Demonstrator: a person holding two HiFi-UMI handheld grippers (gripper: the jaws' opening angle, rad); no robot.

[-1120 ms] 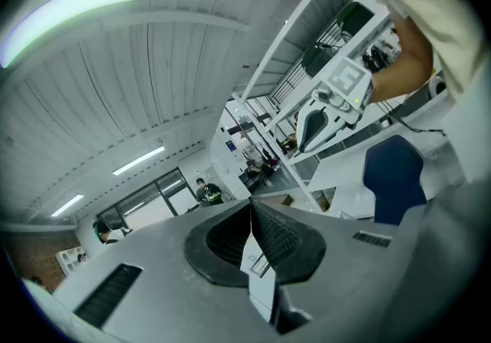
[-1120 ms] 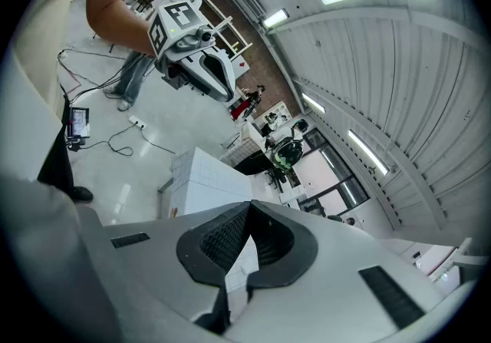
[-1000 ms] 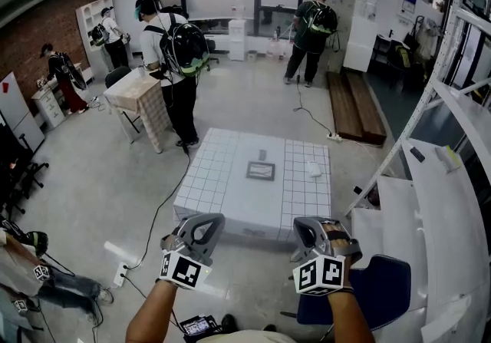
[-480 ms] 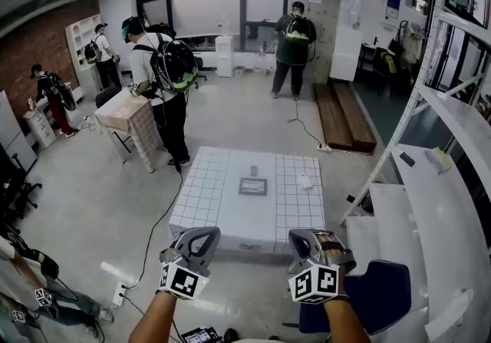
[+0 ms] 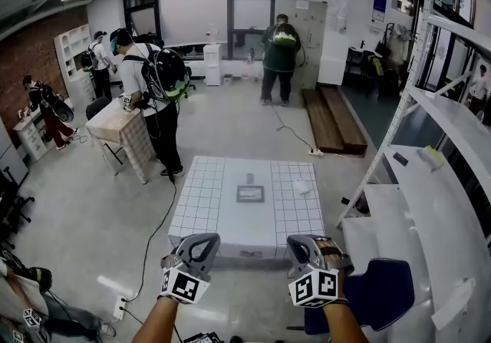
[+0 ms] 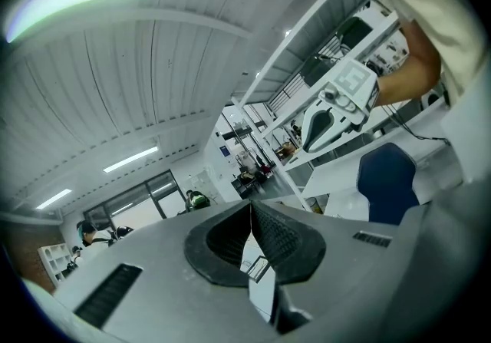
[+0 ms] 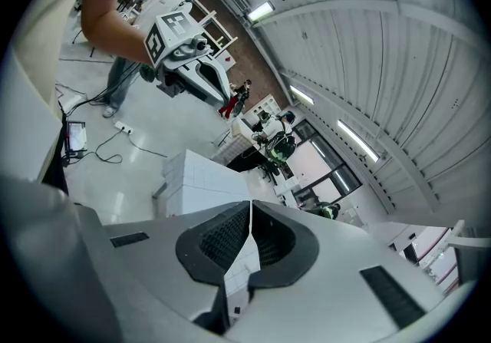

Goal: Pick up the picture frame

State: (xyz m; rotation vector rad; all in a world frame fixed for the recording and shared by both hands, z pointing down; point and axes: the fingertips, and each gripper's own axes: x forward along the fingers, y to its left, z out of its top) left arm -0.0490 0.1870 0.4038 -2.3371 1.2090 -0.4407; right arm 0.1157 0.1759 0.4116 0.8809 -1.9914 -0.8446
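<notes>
Head view: high, faces forward and steeply down; white tiled table (image 5: 201, 207) ahead, left gripper (image 5: 203, 240) and right gripper (image 5: 301, 242) near its lower edge. Left gripper view: close along own jaws, tilted upward, rightward; shares blue chair (image 6: 387, 180). Right gripper view: likewise, leftward; shares the table.

Both arms reach forward, left tool (image 5: 201, 242) and right tool (image 5: 301, 244) closed, empty.

The desk (image 5: 201, 203) is white with a fine grey grid; the picture frame (image 5: 250, 194) dark grey; the chair (image 5: 387, 295) blue.
</notes>
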